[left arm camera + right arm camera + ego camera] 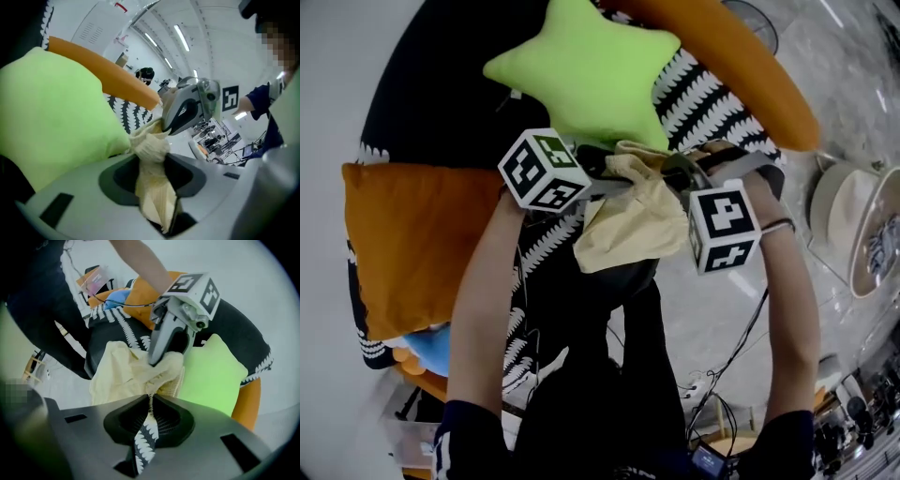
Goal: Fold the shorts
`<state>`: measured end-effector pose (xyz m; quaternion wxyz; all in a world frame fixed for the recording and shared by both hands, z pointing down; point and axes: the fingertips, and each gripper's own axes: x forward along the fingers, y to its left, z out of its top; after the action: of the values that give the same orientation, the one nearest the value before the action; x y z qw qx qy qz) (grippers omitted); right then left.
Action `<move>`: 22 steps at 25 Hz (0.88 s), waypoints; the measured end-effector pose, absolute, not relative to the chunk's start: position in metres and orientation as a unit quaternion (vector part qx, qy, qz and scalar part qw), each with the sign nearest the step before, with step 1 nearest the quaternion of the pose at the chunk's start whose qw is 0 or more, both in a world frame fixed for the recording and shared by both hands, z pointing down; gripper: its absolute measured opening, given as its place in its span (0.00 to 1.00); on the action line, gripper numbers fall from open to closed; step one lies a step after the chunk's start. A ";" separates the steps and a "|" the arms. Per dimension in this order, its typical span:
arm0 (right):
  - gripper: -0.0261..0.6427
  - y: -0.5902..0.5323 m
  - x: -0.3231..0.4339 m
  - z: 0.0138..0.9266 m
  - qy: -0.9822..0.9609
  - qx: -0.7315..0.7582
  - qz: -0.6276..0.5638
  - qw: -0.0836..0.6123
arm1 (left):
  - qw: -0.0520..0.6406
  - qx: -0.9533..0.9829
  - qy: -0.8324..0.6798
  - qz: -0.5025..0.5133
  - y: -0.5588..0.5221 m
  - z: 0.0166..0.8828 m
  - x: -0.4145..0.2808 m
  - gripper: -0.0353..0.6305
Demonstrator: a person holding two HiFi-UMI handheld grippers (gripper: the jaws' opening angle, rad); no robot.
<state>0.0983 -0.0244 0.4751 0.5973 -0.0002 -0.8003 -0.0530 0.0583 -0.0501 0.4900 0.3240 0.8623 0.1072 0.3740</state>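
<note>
From the head we look steeply down, close over both forearms, onto the left gripper (614,178), the right gripper (670,169) and the pale yellow shorts (637,230) bunched between them. Our left gripper view looks along its own jaws, very near the cloth, toward the right gripper; our right gripper view faces back at the left one. All three views share the shorts and the green star cushion (586,70)
</note>
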 end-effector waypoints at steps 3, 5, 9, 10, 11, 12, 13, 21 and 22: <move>0.10 -0.019 0.103 0.470 -0.805 0.006 -0.051 0.592 | 0.297 0.876 0.128 0.358 -0.046 0.478 0.056 0.18; 0.10 -0.021 0.105 0.468 -0.818 0.033 -0.017 0.575 | 0.275 0.876 0.148 0.368 -0.038 0.475 0.050 0.12; 0.11 -0.029 0.113 0.464 -0.835 0.089 0.053 0.540 | 0.211 0.888 0.149 0.379 -0.042 0.462 0.045 0.09; 0.11 -0.032 0.115 0.461 -0.841 0.104 0.070 0.526 | 0.197 0.893 0.144 0.378 -0.046 0.458 0.047 0.09; 0.12 -0.034 0.117 0.458 -0.848 0.115 0.085 0.511 | 0.183 0.897 0.140 0.378 -0.048 0.455 0.051 0.09; 0.16 -0.034 0.118 0.455 -0.853 0.122 0.101 0.498 | 0.170 0.899 0.138 0.379 -0.050 0.452 0.054 0.09; 0.27 -0.032 0.119 0.453 -0.856 0.125 0.115 0.488 | 0.156 0.900 0.139 0.382 -0.050 0.450 0.057 0.09; 0.58 -0.046 0.114 0.459 -0.855 0.173 0.140 0.468 | 0.113 0.899 0.160 0.391 -0.032 0.436 0.052 0.09; 0.58 -0.050 0.112 0.462 -0.856 0.174 0.151 0.464 | 0.109 0.900 0.161 0.390 -0.030 0.434 0.053 0.09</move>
<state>0.1120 -0.0501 0.4616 0.4637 0.1736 -0.8556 0.1508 0.0527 -0.0303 0.4338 0.1094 0.9001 0.1611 0.3898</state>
